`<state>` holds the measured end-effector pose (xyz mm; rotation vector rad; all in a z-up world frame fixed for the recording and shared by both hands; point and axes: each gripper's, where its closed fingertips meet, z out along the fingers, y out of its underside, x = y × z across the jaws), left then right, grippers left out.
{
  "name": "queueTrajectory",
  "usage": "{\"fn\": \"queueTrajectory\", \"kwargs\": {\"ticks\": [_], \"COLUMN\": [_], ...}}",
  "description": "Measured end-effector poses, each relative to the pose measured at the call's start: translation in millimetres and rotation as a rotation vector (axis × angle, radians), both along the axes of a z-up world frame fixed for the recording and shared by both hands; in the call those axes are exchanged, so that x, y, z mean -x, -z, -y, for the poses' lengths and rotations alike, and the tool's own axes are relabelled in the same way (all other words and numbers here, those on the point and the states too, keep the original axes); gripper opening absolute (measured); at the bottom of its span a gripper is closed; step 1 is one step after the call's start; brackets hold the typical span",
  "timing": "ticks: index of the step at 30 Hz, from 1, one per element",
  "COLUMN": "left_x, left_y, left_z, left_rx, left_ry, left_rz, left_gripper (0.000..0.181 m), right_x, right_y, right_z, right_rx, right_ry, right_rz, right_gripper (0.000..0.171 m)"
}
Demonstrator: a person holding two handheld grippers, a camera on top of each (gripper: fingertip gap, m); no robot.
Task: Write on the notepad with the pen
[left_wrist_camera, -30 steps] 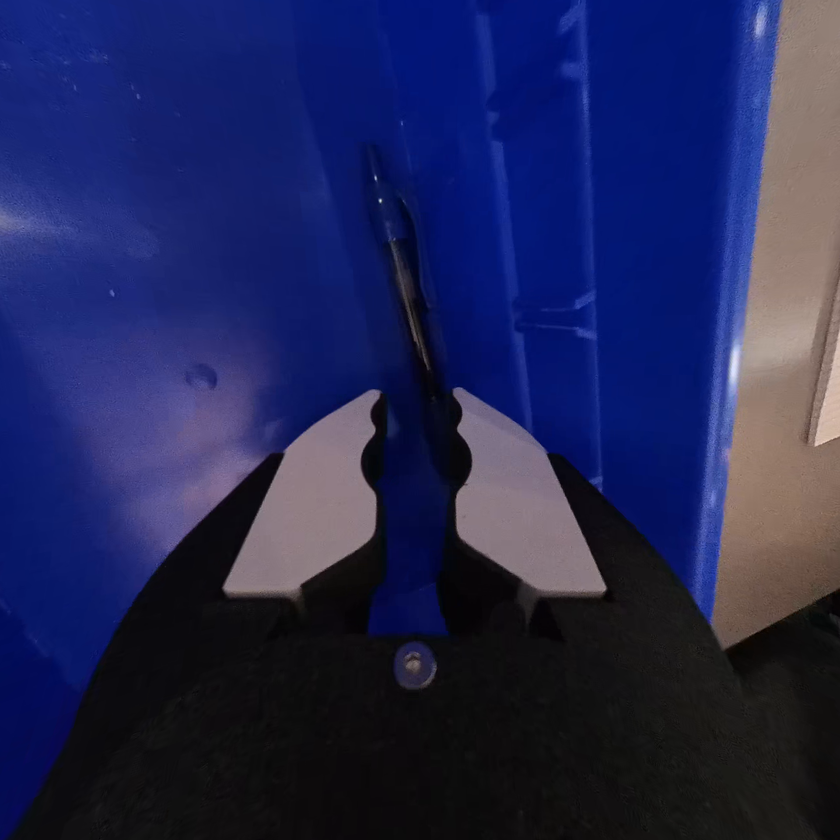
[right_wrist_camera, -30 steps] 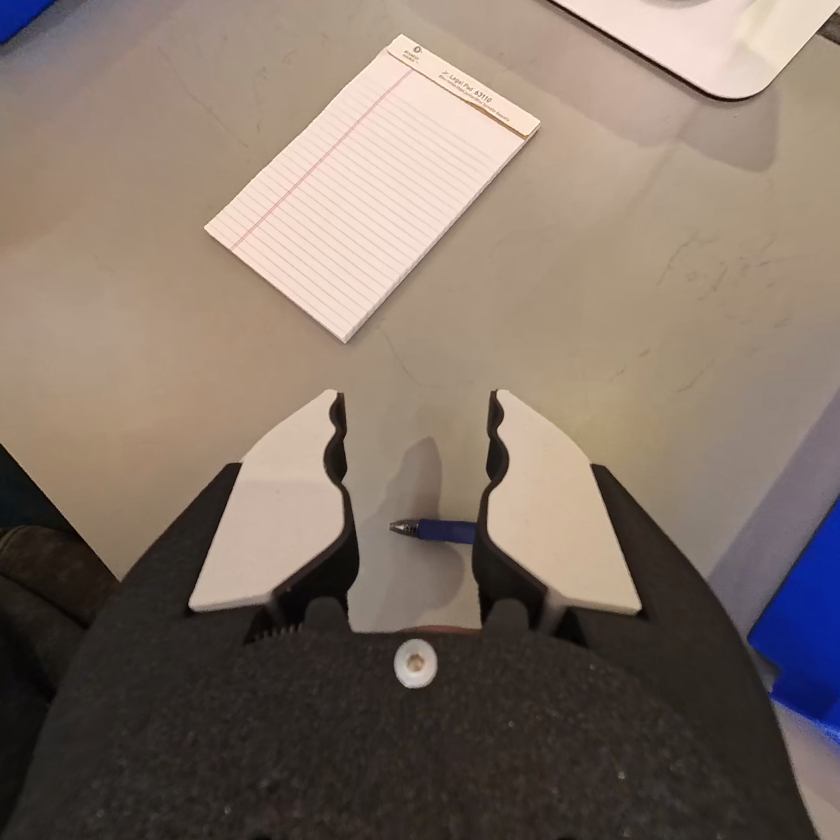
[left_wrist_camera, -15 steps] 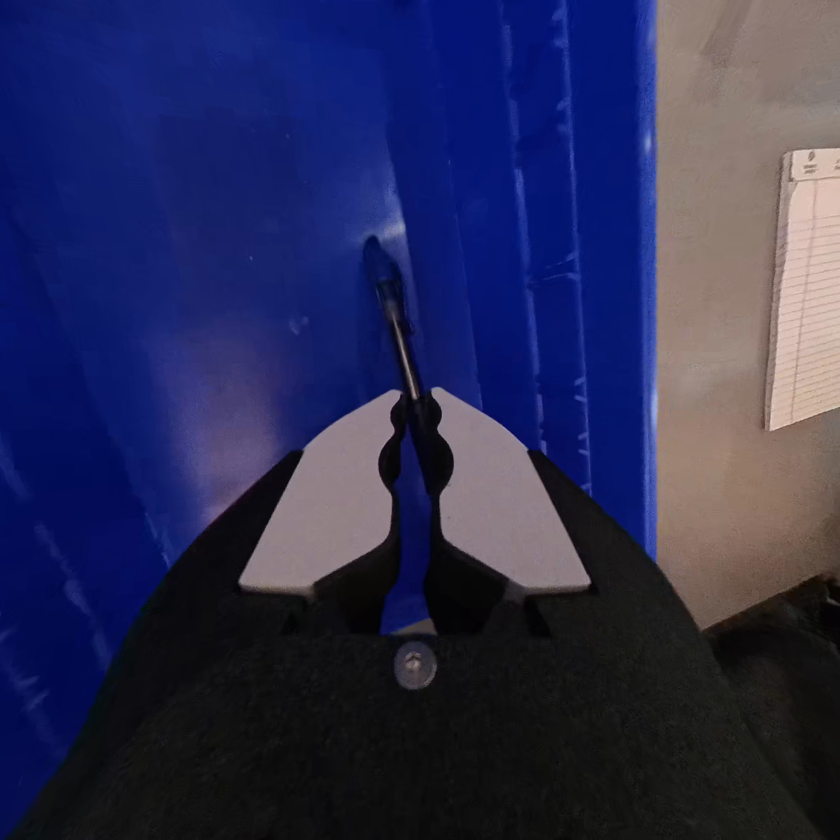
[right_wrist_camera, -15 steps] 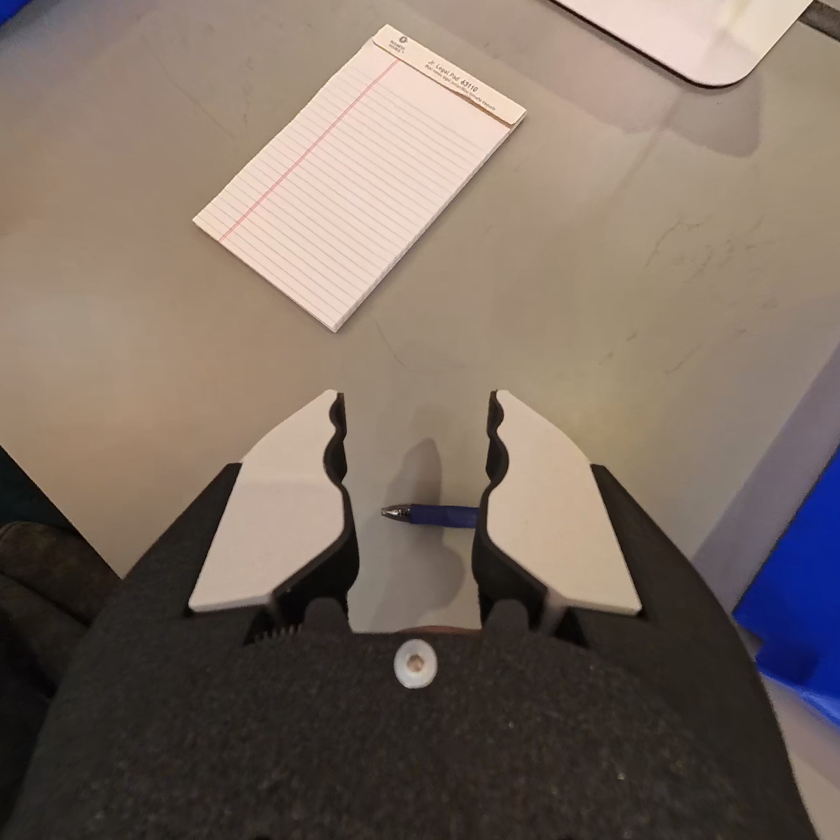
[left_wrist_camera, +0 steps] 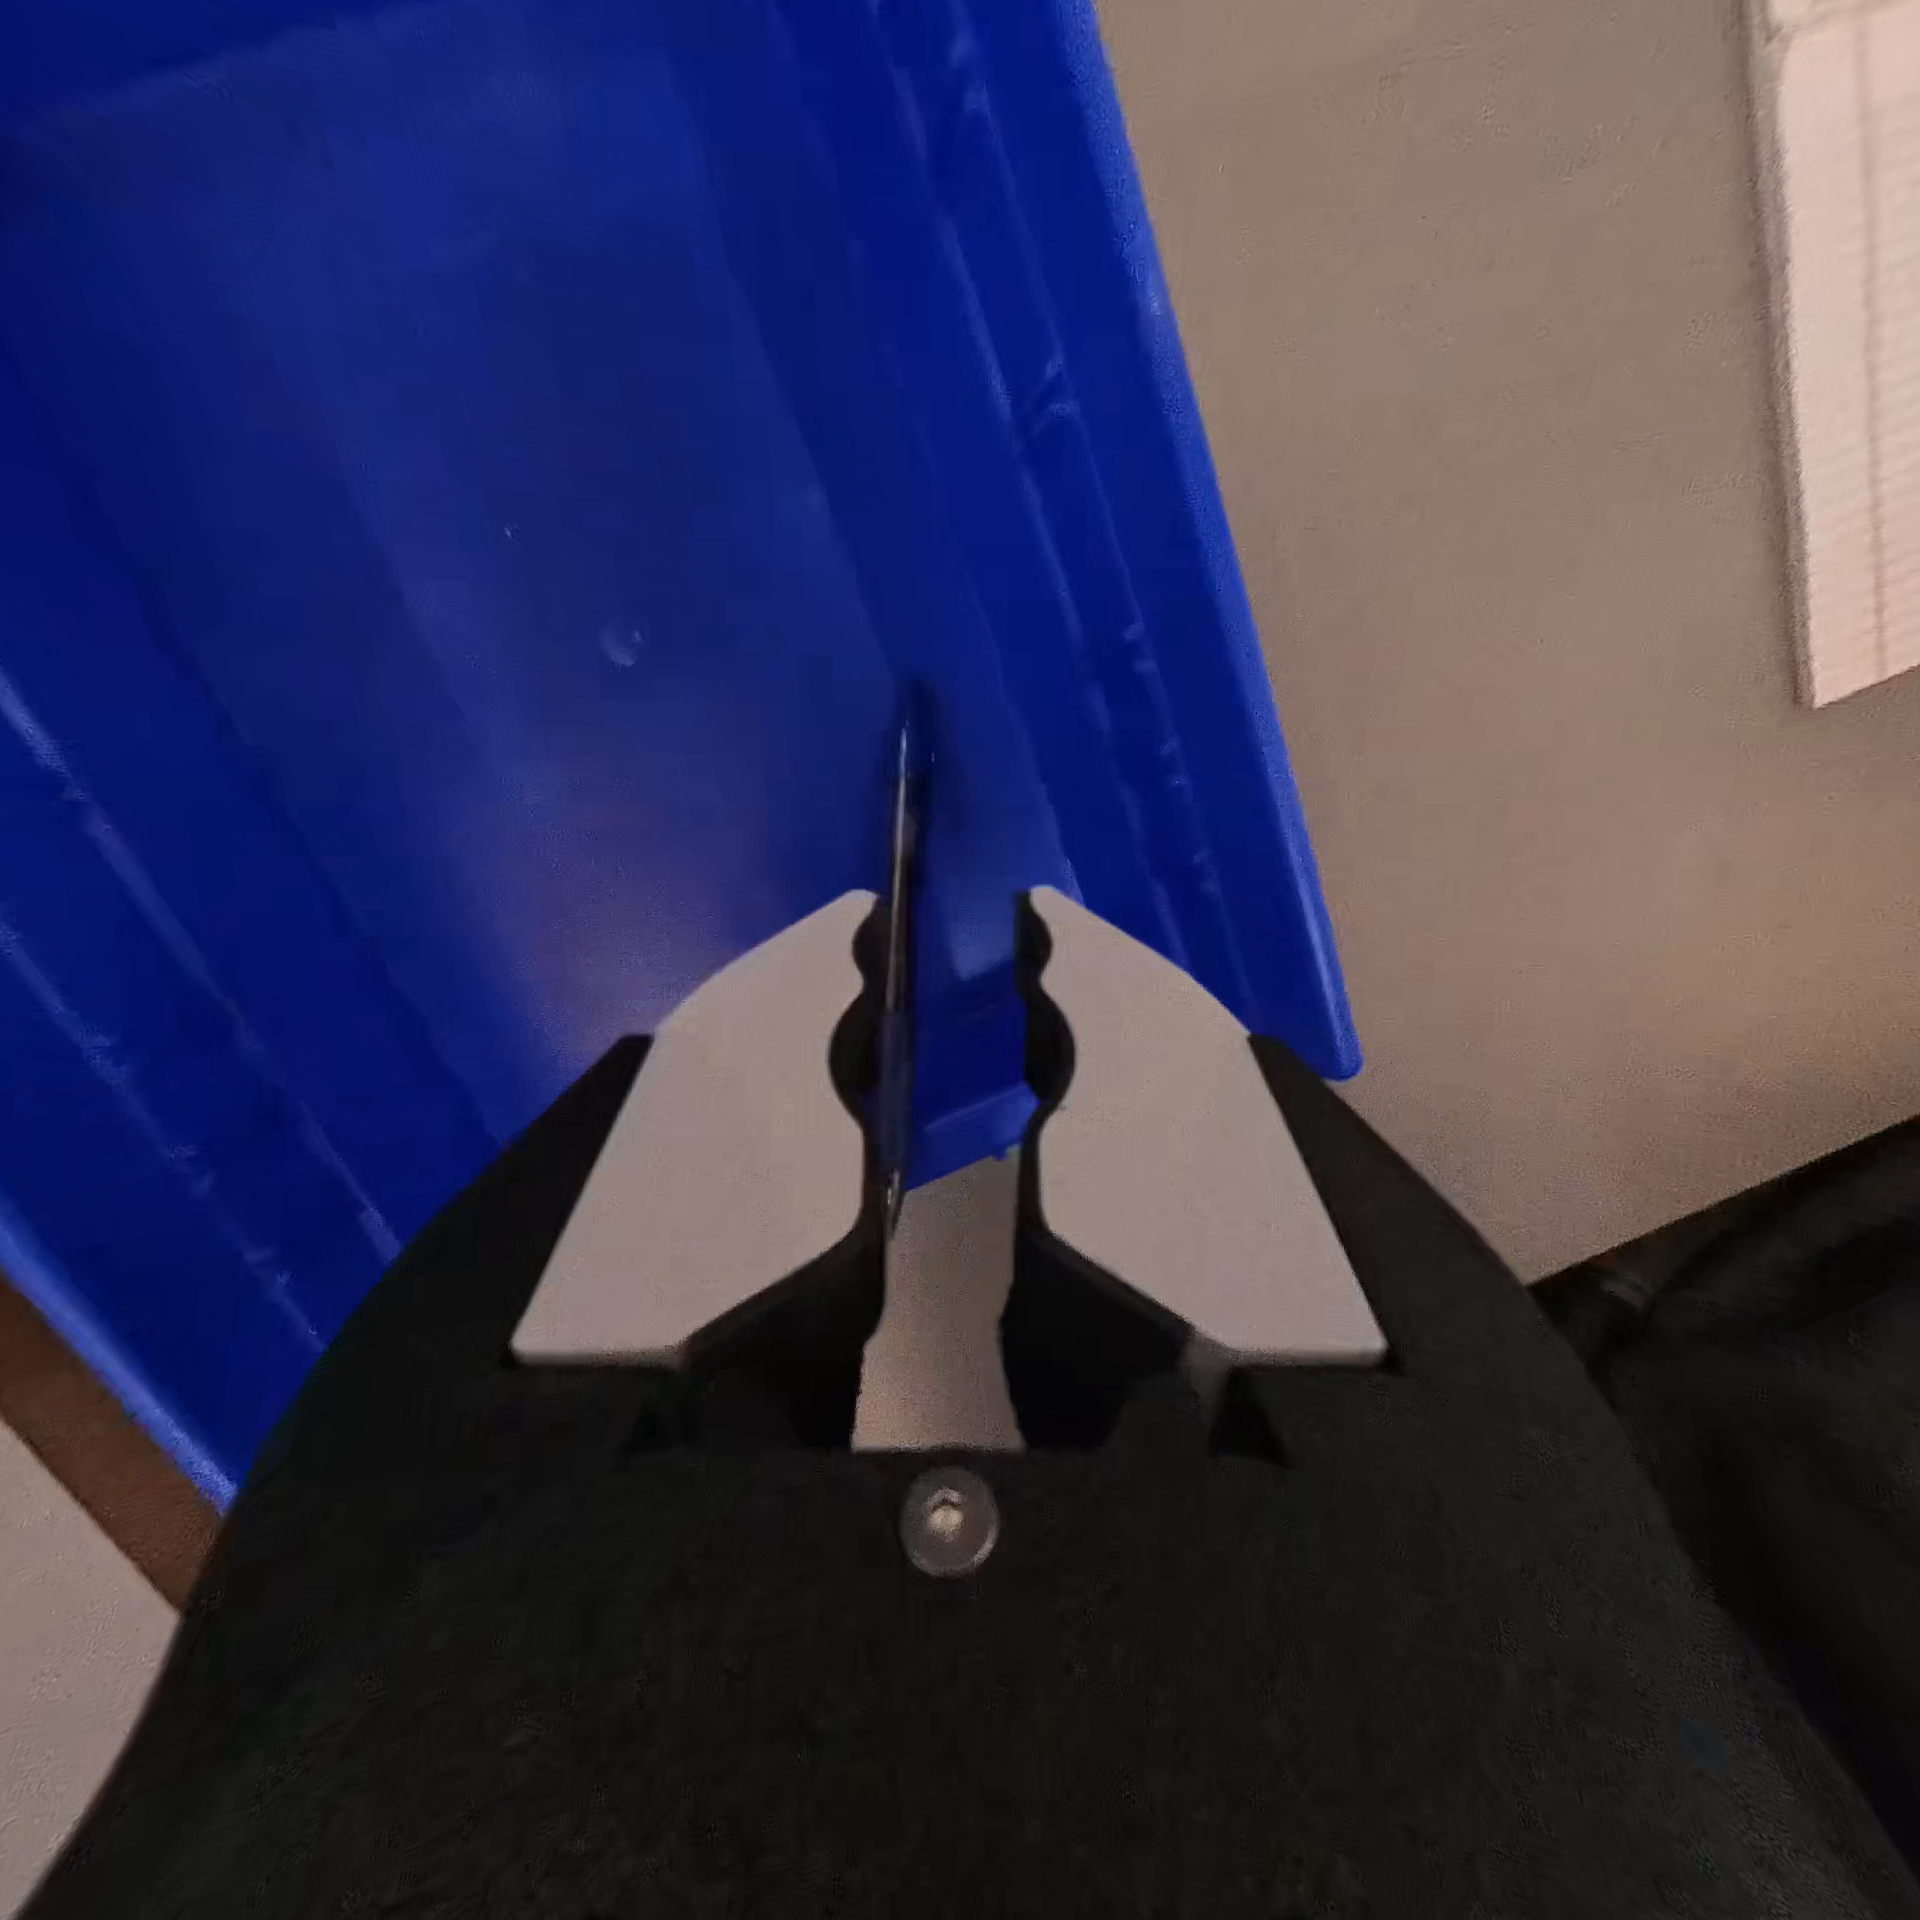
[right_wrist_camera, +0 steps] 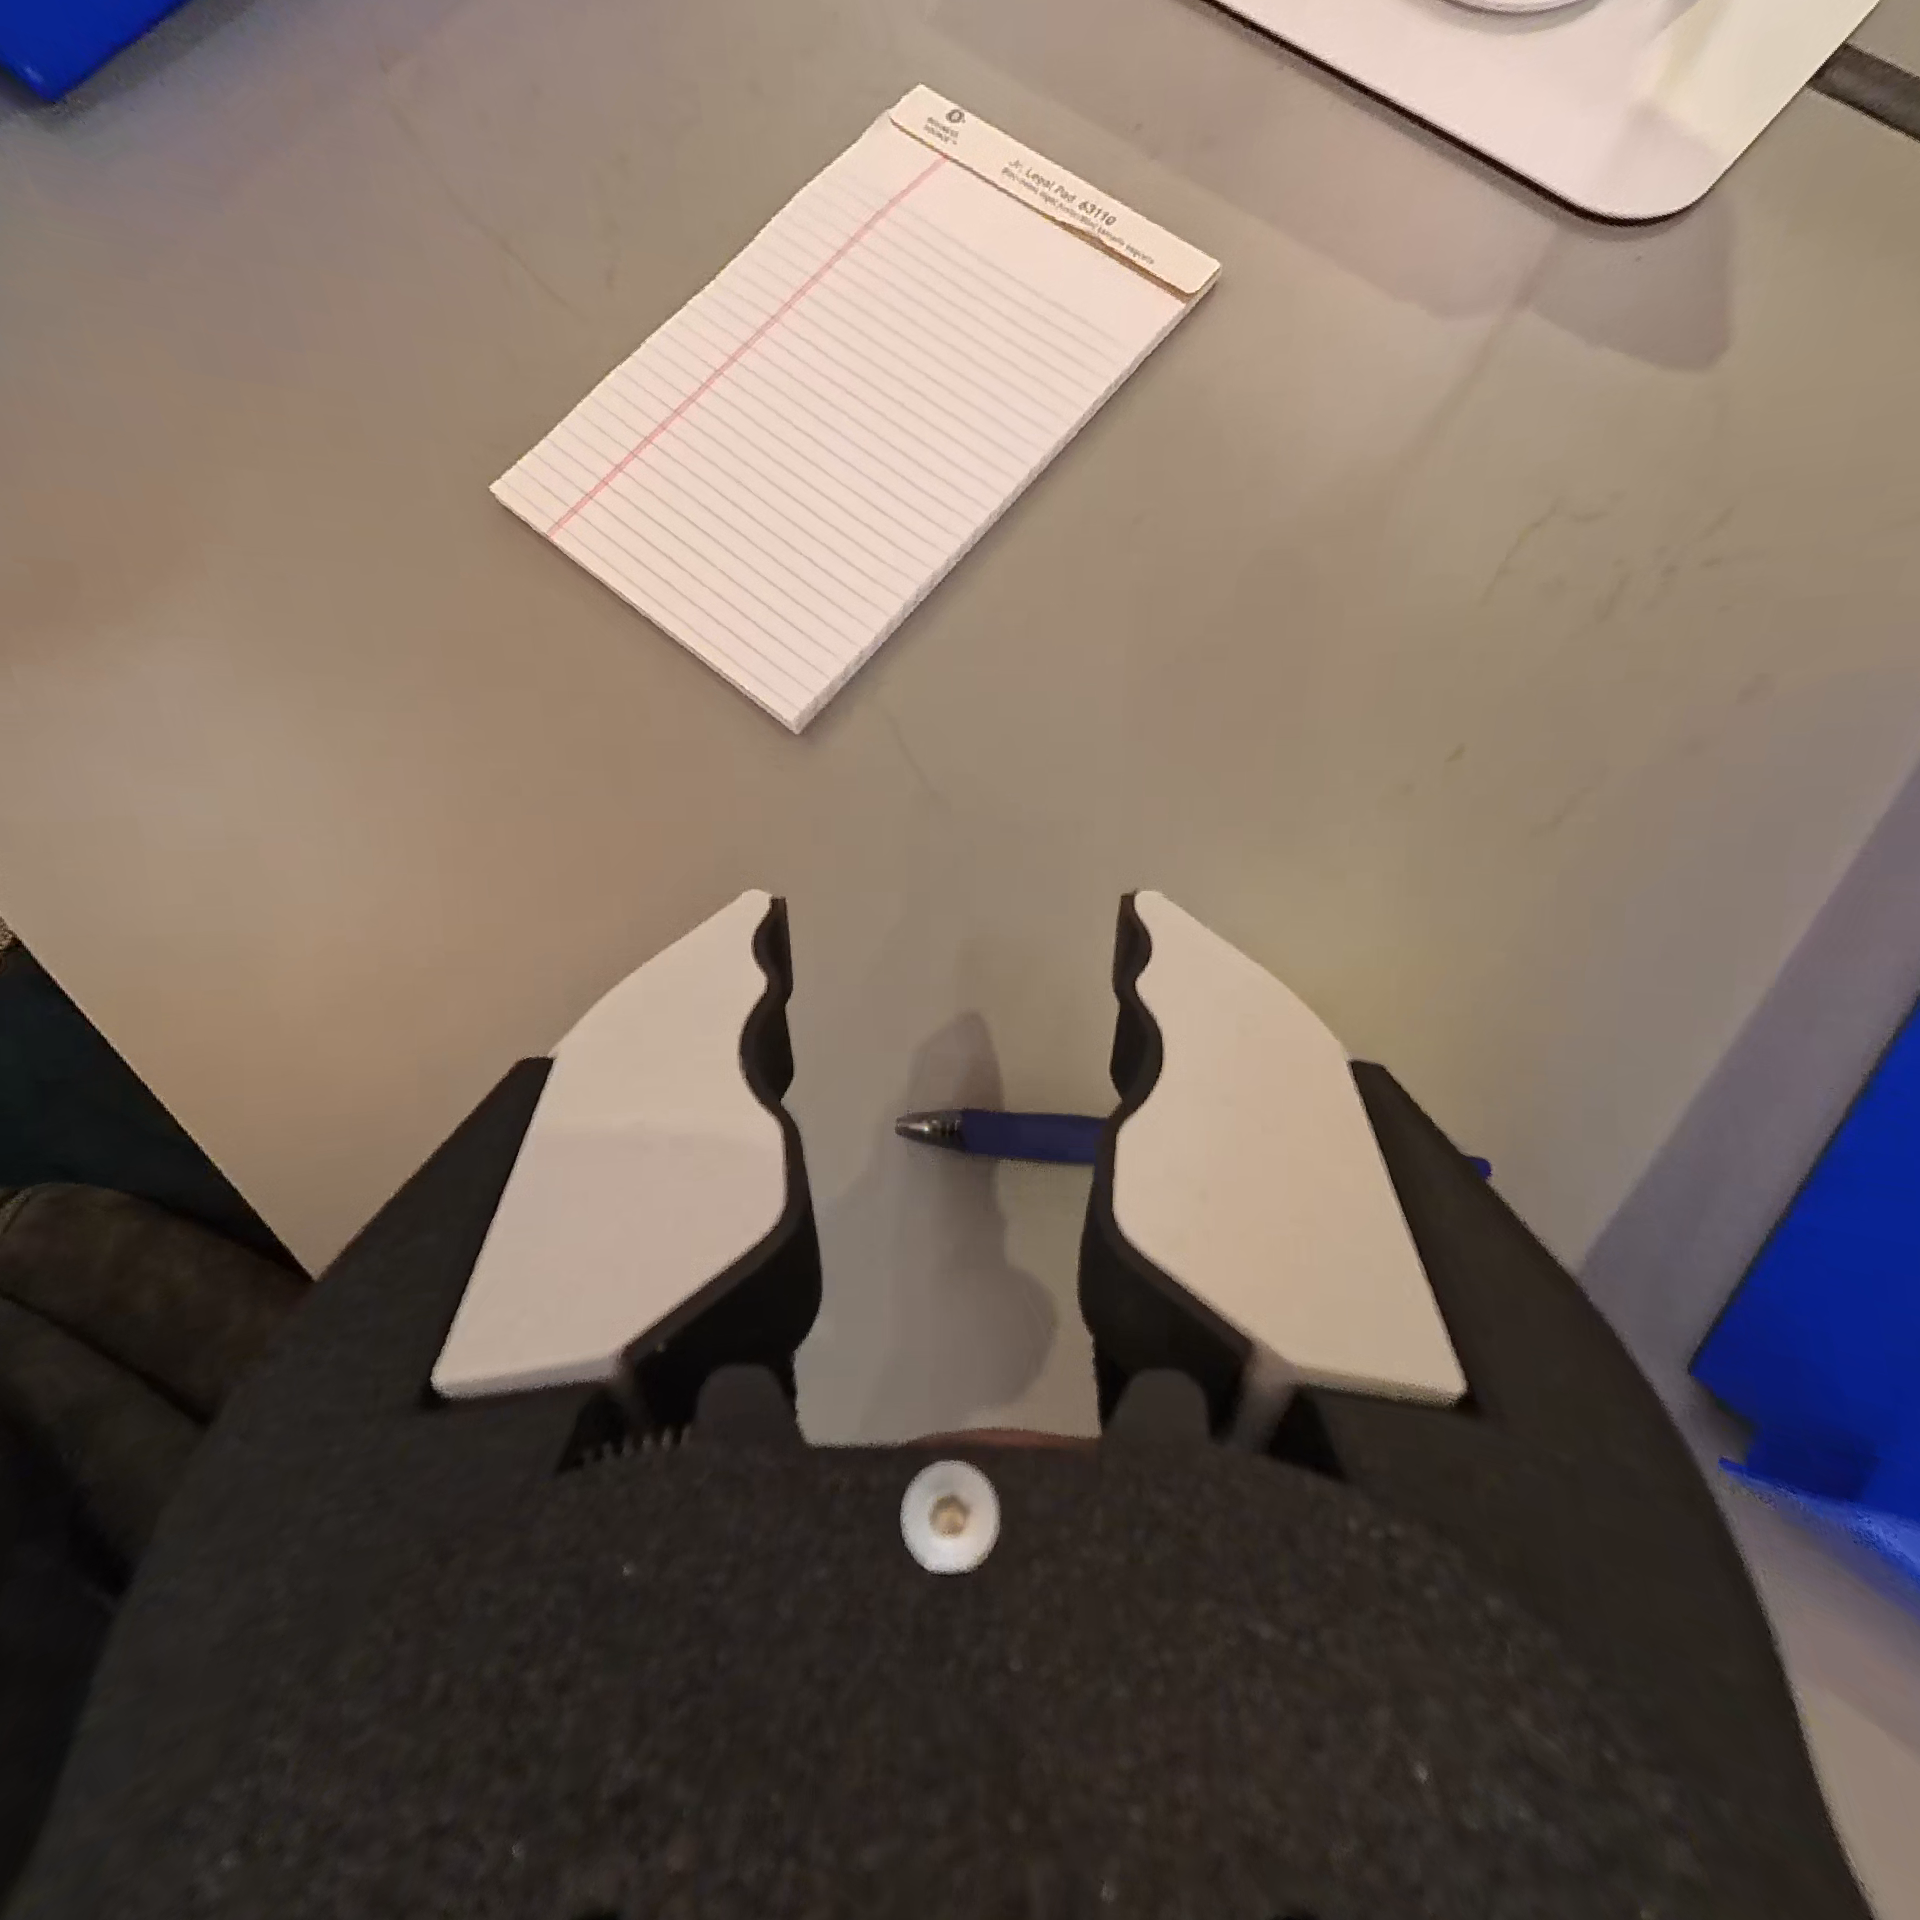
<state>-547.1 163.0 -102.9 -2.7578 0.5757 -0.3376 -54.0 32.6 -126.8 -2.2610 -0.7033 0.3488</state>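
Note:
In the left wrist view my left gripper [left_wrist_camera: 940, 914] is over the near corner of a blue bin [left_wrist_camera: 520, 468]. Its jaws stand a little apart. A thin dark blue pen [left_wrist_camera: 902, 935] runs lengthwise between them, close along the left pad; the right pad is clear of it. The lined notepad [left_wrist_camera: 1849, 343] lies on the grey table at the far right. In the right wrist view my right gripper [right_wrist_camera: 951, 914] is wide open and empty above the table. A blue pen [right_wrist_camera: 997, 1132] lies on the table under it, its grey tip pointing left. The notepad [right_wrist_camera: 862, 405] lies ahead.
A white board [right_wrist_camera: 1538, 94] lies at the back right of the grey table [right_wrist_camera: 1351, 675]. A blue bin [right_wrist_camera: 1829, 1299] stands at the right, and a blue corner [right_wrist_camera: 52, 42] shows at the top left. The table's front edge runs at the lower left. Some 50 cm of space lies between my two pairs of fingers. From the right gripper's tips to the blue pen [right_wrist_camera: 997, 1132] is close to 8 cm.
My left jaws, shut on the pen half a second ago, have opened; the pen now sits against the left pad only. The left gripper drew back toward the bin's corner. The right gripper barely moved.

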Motion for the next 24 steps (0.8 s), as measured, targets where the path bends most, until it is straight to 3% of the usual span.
{"fn": "queueTrajectory", "kwargs": {"ticks": [4, 8, 14, 18, 21, 24], "left_x": [7.4, 40.2, 53.9, 63.4, 52.6, 50.8], "left_y": [36.2, 75.2, 79.0, 85.5, 90.0, 89.9], "left_z": [8.8, 4.6, -20.6, -28.3, -27.8, -21.5], "left_rx": [0.208, 0.337, 0.182, 0.179, 0.179, 0.163], "left_ry": [0.029, 0.042, 0.154, 0.181, 0.190, 0.246], "left_rz": [-0.062, -0.255, -0.369, -0.400, -0.303, -0.325], "left_gripper": [0.053, 0.061, 0.057, 0.057, 0.041, 0.022], "right_x": [-4.5, -5.9, -13.7, -15.4, -16.4, -18.0], "right_y": [2.0, 4.2, 6.0, 7.3, 9.4, 9.7], "right_z": [3.0, 5.0, 7.2, 7.9, 9.8, 11.1], "right_rx": [-0.001, -0.003, -0.002, -0.001, 0.002, 0.002], "right_ry": [0.007, 0.008, 0.017, 0.019, 0.022, 0.025], "right_rz": [-0.012, -0.015, -0.010, -0.010, -0.010, -0.012], "right_gripper": [0.060, 0.060, 0.059, 0.059, 0.059, 0.059]}}
